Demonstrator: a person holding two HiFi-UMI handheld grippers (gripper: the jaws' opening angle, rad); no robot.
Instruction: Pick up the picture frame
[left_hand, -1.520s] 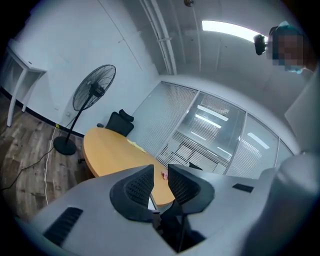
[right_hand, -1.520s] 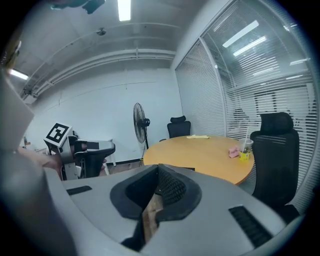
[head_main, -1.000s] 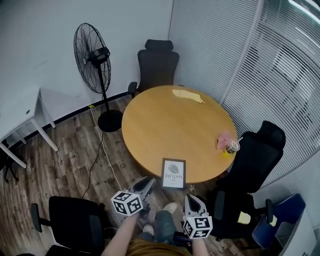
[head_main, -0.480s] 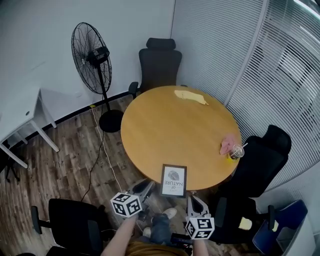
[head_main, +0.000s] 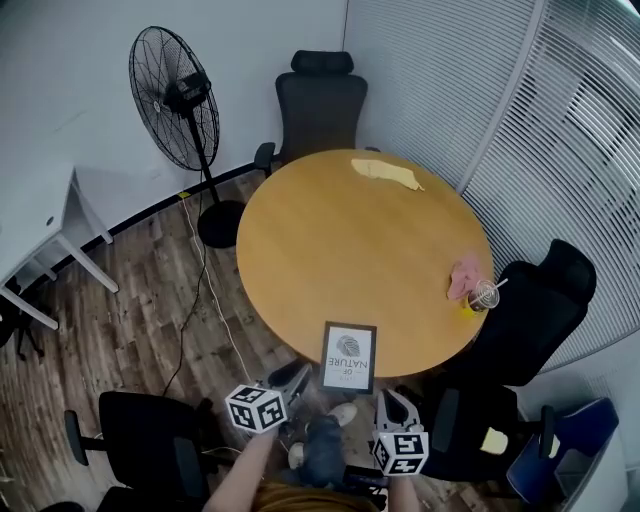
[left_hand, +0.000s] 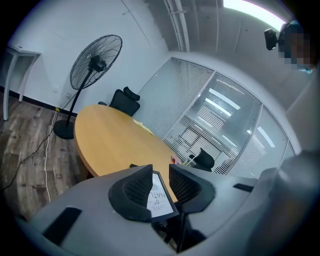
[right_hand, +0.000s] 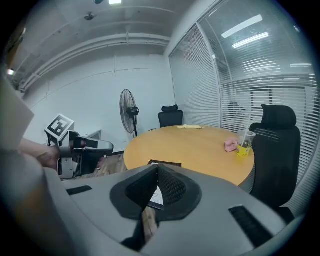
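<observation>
A person holds two grippers low in front of a round wooden table (head_main: 330, 230), seen from above. The left gripper (head_main: 296, 372) has its jaws apart with a narrow gap, and they have just been opening. Nothing is between them, and the pads touch nothing. The right gripper (head_main: 390, 400) is clenched, its jaw tips meeting at the front, and it grasps nothing.

The picture frame (head_main: 348, 357) lies flat at the table edge closest to both grippers. It is a dark frame around a white print with a round grey emblem and lettering. It sits just ahead of the left gripper and a little to its right, and ahead of the right gripper and to its left. Neither gripper touches it. In the left gripper view the frame shows through the gap between the jaws, beyond their tips.

Further ahead and to the right of the right gripper, near the table's rim, a clear plastic cup (head_main: 483, 296) with a straw stands just beside a pink cloth (head_main: 464, 273). A yellow cloth (head_main: 385, 172) lies at the far side. Well ahead and left of the left gripper stands a black pedestal fan (head_main: 175, 100).
</observation>
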